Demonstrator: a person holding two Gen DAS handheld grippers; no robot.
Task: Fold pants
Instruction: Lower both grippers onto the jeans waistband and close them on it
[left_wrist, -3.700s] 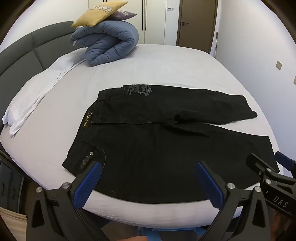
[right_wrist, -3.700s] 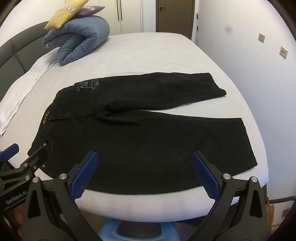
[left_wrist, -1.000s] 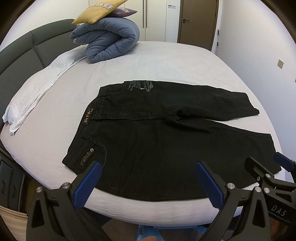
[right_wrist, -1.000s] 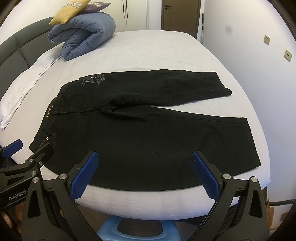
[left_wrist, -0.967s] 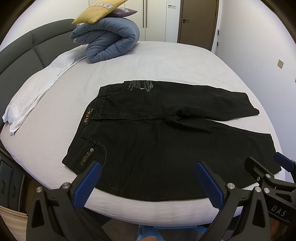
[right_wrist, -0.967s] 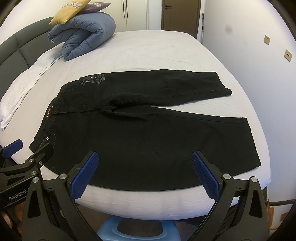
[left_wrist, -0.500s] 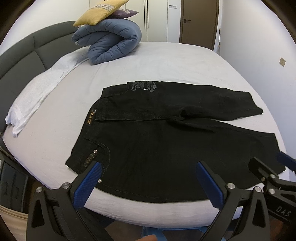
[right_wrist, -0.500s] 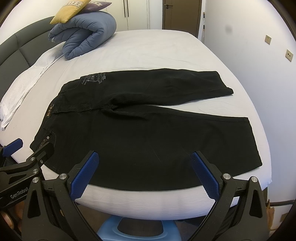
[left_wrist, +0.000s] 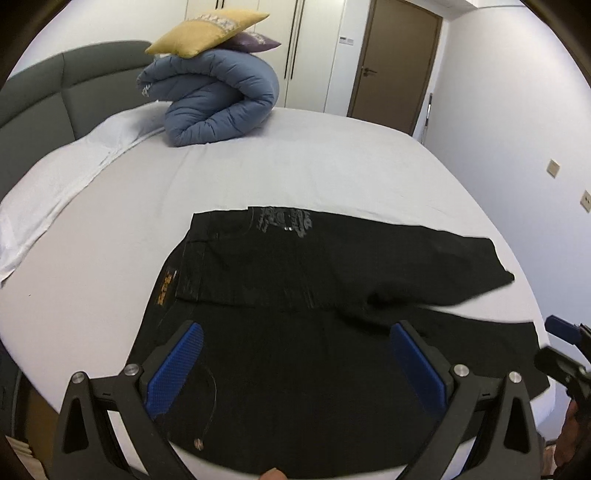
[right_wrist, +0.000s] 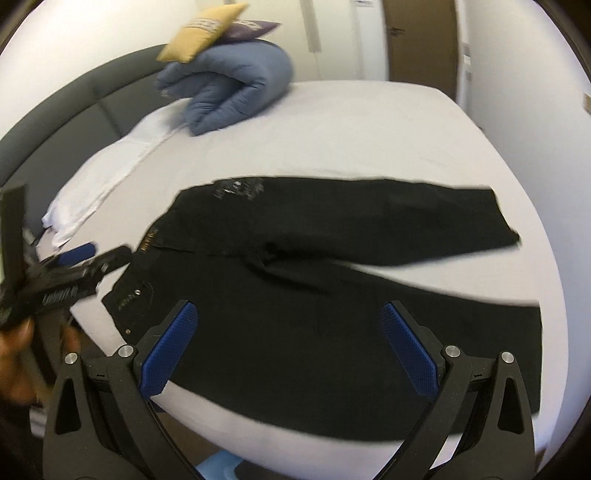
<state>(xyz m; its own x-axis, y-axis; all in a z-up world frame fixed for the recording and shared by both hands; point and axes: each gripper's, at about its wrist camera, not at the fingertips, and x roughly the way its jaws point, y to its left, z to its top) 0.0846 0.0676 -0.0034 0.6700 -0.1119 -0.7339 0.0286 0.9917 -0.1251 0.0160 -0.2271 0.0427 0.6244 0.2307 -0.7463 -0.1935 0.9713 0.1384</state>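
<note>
1. The pants (left_wrist: 332, 314) lie flat on the bed (left_wrist: 314, 158), waistband to the left, both legs spread rightward, the near leg along the bed's front edge. No fold is made yet.
2. Compared with half a second ago, we have brought both tools lower and nearer: the pants fill more of each view and both pictures are blurred with motion. We judge this to be the reach for the first grasp.
3. Our left hand-held gripper (left_wrist: 295, 365) is wide open over the waist and near pocket, holding nothing. Our right hand-held gripper (right_wrist: 288, 347) is likewise spread and empty above the near leg.
4. The right view alone shows the left tool from outside, near the waistband corner, and the far leg's hem clearly. The left view shows the duvet (left_wrist: 218, 99) and pillows (left_wrist: 207, 31) sharply.
</note>
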